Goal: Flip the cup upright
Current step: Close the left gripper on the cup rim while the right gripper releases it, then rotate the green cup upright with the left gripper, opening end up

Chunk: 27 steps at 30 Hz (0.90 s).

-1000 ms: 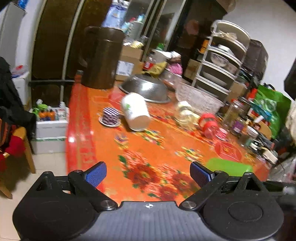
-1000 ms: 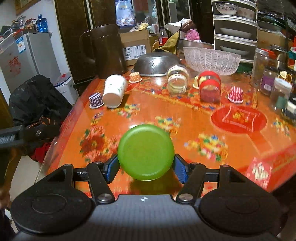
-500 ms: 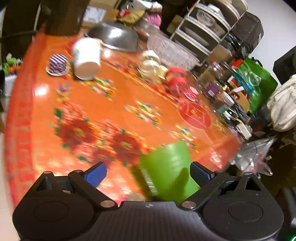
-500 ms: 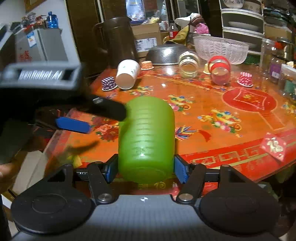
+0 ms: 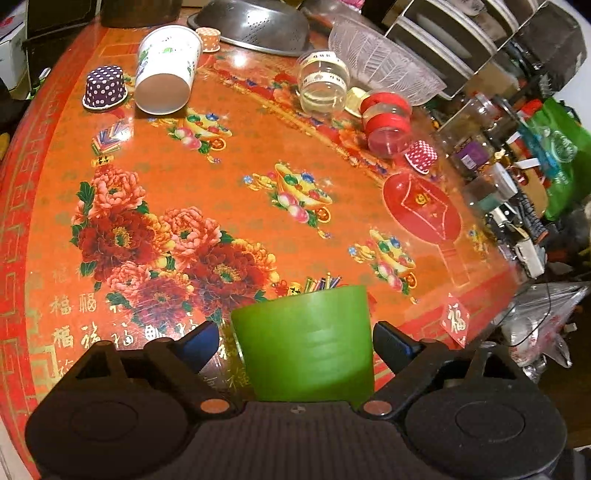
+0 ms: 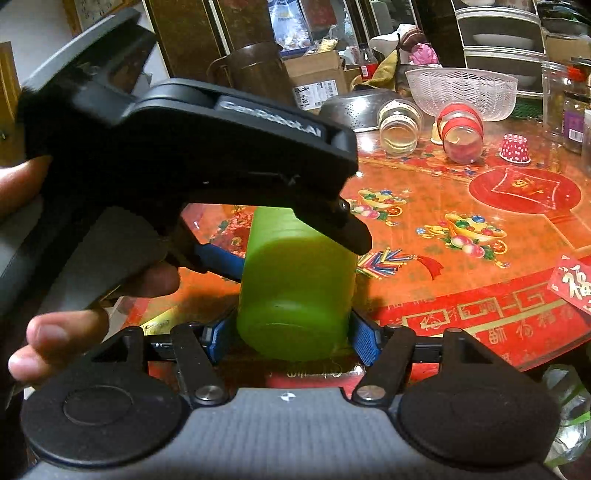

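Observation:
The green plastic cup (image 6: 295, 288) is held on its side above the near edge of the orange table, its flat base toward the right wrist camera. My right gripper (image 6: 291, 341) is shut on the cup near its base. My left gripper (image 5: 295, 341) is open, its blue pads on either side of the cup (image 5: 306, 350) with small gaps. In the right wrist view the left gripper (image 6: 280, 240) reaches in from the left over the cup's far end.
A white paper cup (image 5: 166, 74) lies on its side at the back left by a polka-dot cupcake liner (image 5: 105, 86). Two jars (image 5: 325, 85) lie mid-back, with a steel colander (image 5: 255, 22) and clear basket (image 5: 384, 66). The table edge (image 6: 480, 354) is near.
The right gripper turned the cup from base-on to lying sideways and held it. The left gripper swung over from the far table and now straddles the cup.

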Available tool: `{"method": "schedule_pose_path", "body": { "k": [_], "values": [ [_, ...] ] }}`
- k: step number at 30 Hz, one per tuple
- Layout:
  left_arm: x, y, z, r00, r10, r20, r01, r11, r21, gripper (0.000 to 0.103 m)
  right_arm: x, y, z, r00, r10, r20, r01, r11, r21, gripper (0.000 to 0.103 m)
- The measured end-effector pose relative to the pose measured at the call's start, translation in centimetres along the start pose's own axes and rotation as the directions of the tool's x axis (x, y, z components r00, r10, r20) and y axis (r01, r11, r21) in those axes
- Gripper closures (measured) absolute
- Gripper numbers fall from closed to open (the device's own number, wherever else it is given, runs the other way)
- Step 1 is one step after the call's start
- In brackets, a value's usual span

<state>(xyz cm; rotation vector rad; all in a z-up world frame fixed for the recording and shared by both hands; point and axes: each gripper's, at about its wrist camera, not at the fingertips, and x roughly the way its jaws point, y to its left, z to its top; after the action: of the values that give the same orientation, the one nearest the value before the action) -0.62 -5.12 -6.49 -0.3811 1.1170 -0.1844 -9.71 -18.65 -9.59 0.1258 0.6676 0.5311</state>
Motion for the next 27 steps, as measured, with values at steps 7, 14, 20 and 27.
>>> {"method": "schedule_pose_path", "body": {
  "k": [7, 14, 20, 27],
  "values": [
    [0.4, -1.1, 0.1, 0.998, 0.068, -0.009, -0.068, 0.997, 0.034, 0.019, -0.2, -0.3, -0.1, 1.000, 0.031, 0.000, -0.031, 1.000, 0.005, 0.036],
    [0.2, -1.5, 0.0, 0.996, 0.089, 0.007, -0.089, 0.994, 0.060, 0.025, -0.3, -0.4, -0.1, 0.999, 0.039, -0.002, -0.039, 0.999, -0.004, 0.035],
    [-1.1, -1.0, -0.2, 0.996, 0.045, 0.079, -0.052, 0.994, 0.093, 0.026, -1.9, -1.1, -0.2, 0.998, 0.052, 0.031, -0.051, 0.999, -0.010, 0.010],
    [-3.7, -0.4, -0.3, 0.957, -0.011, 0.290, -0.029, 0.991, 0.134, 0.027, -6.1, -3.4, 0.6, 0.987, -0.009, 0.161, 0.003, 0.999, 0.042, 0.003]
  ]
}}
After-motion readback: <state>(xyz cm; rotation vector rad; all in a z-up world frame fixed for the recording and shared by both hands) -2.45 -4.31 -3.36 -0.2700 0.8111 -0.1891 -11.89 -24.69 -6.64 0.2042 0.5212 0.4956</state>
